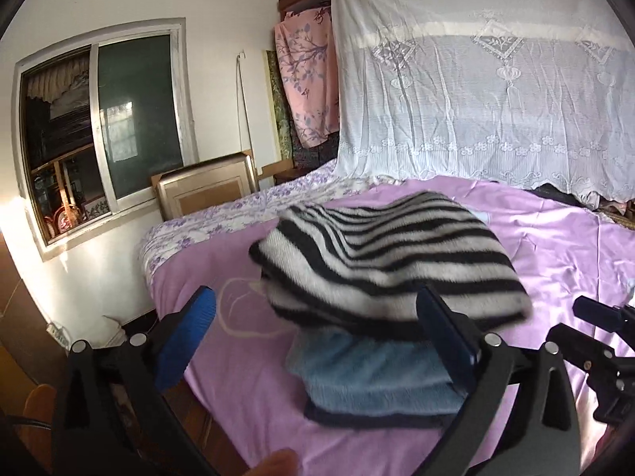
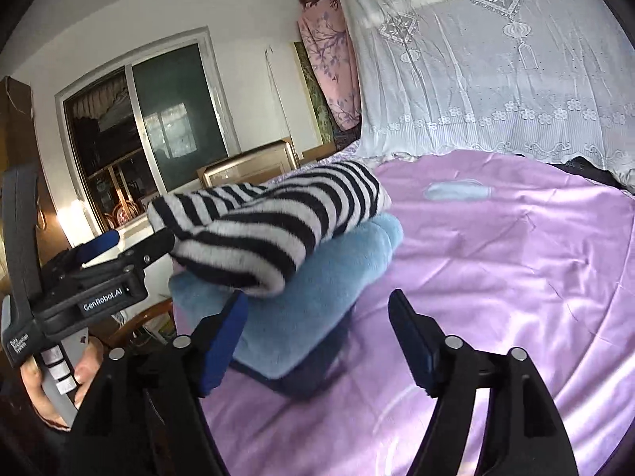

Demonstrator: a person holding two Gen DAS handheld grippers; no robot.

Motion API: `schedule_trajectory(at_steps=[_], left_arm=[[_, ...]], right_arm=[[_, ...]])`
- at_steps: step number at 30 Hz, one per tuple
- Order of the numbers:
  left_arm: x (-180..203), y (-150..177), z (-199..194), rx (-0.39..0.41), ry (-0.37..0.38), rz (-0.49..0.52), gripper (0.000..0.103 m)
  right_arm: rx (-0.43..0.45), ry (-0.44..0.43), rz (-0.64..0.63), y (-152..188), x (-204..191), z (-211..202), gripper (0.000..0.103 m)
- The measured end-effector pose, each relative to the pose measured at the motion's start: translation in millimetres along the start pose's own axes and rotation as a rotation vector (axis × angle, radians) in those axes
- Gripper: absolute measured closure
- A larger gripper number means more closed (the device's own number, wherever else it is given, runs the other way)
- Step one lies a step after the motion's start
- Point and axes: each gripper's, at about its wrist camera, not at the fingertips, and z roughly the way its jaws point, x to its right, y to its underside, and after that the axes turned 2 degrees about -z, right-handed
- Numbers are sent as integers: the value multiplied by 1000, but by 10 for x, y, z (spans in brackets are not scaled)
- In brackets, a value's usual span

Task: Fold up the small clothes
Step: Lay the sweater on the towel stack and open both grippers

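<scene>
Left wrist view: left claw is standing w/ jaws wide apart, nothing clamped; its blue pads are flanking the near end of a clothes stack w/o pressing on it. The folded striped garment, black & white, is lying on top of a folded blue garment, both resting on the bed's pink cover, near its left edge. Part of the right claw's body is showing at the right edge.

Right wrist view: right claw is also standing apart, empty, its left pad just beside the blue garment. Striped garment is sitting on the blue one, overhanging to the left. The left claw, held by a hand, is reaching in at far left, fingers beside the striped end. A white lace cloth is hanging at the far side.
</scene>
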Motion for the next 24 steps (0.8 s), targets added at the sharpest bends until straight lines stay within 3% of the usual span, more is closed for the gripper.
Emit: schedule_trajectory(at_steps=[6, 24], left_arm=[[78, 56, -70, -57, 26, -11, 4], [157, 150, -106, -41, 11, 17, 4]], right_arm=[[54, 30, -79, 64, -130, -255, 12], [30, 24, -112, 111, -194, -252, 9]])
